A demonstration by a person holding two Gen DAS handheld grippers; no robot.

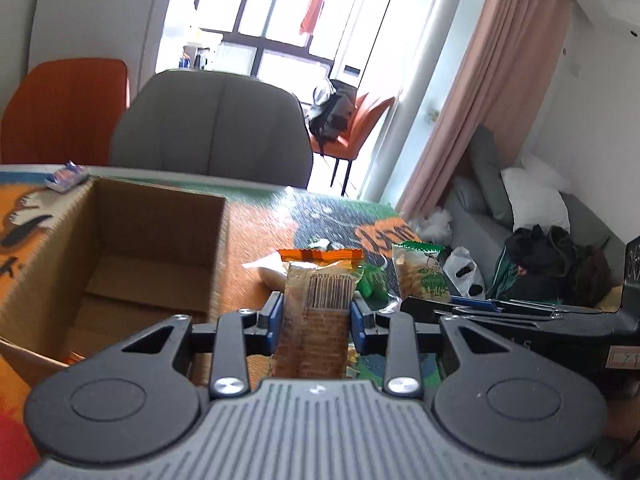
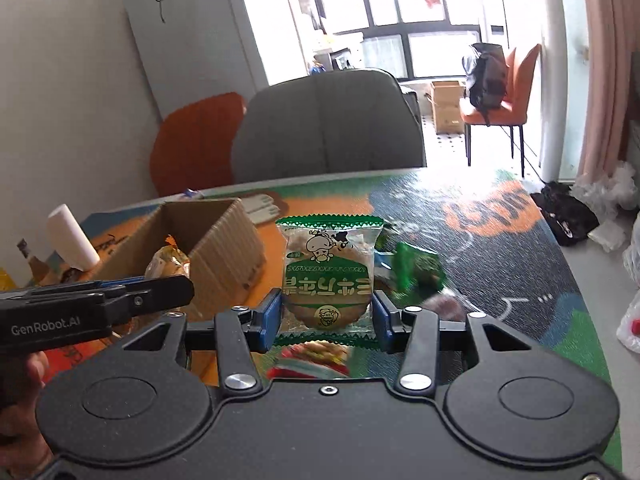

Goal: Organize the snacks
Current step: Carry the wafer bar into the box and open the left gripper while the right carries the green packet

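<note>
Snacks are in transit: two packets held, one per gripper, both clear of the table.

Left gripper [image 1: 316,312]: pads pinched on an orange-topped packet [image 1: 318,292], barcode side facing the camera, held upright between the blue pads. Right gripper [image 2: 326,312]: pads pressed on the sides of a green-edged biscuit packet [image 2: 330,276], print upside down, round biscuit visible through the wrapper. A bit of a hand [image 2: 24,372] shows at the left edge of the right wrist view, holding the other gripper.

Just below the right gripper: a red-and-white wrapper [image 2: 310,356] on the table, blurred. Slightly further: loose green packets [image 2: 416,268] on the patterned mat [image 2: 520,264]. These are not yet sorted.

Cardboard box [image 1: 160,240], open top, stands left of the held packets. Left wrist view shows its floor mostly bare; a sliver of orange at the near bottom edge may be a packet, cannot confirm. In the right wrist view the orange-topped packet hides part of the interior.

Far edge of the table: small blue-and-orange packet [image 1: 66,176] beyond the box, untouched.

Judgement: early to middle stage. Two packets lifted and probably bound for the box; at least four items are still out on the table.
</note>
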